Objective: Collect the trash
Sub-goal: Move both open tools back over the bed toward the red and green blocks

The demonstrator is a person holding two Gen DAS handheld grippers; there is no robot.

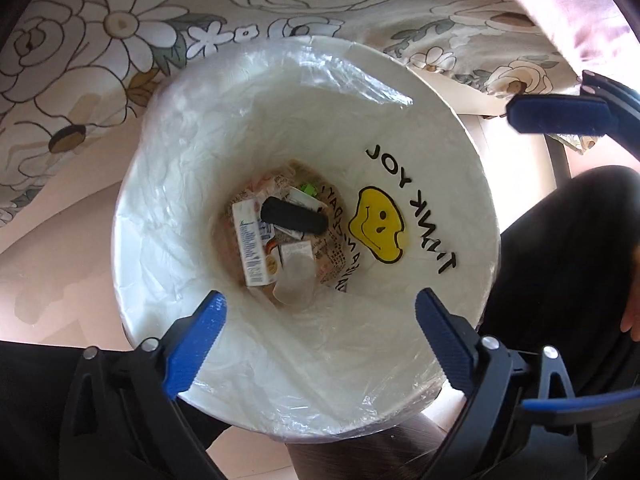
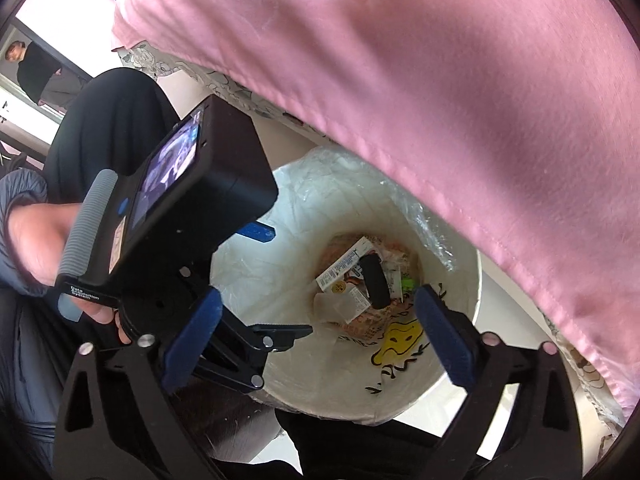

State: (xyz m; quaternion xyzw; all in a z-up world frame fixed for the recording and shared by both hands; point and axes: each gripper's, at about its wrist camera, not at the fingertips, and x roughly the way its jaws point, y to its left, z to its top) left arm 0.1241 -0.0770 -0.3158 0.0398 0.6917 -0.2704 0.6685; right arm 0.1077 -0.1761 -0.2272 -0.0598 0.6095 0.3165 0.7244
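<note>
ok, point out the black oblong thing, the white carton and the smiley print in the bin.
black oblong thing [image 1: 294, 216], left wrist view, mid-body.
white carton [image 1: 252, 244], left wrist view, printed face.
smiley print [image 1: 376, 228], left wrist view, yellow face centre.

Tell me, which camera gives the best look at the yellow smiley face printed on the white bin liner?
The left wrist view. There the yellow smiley face shows whole and unobstructed on the liner wall, with black lettering around it. In the right wrist view the face sits low, partly cut off by the right tool's finger.
</note>
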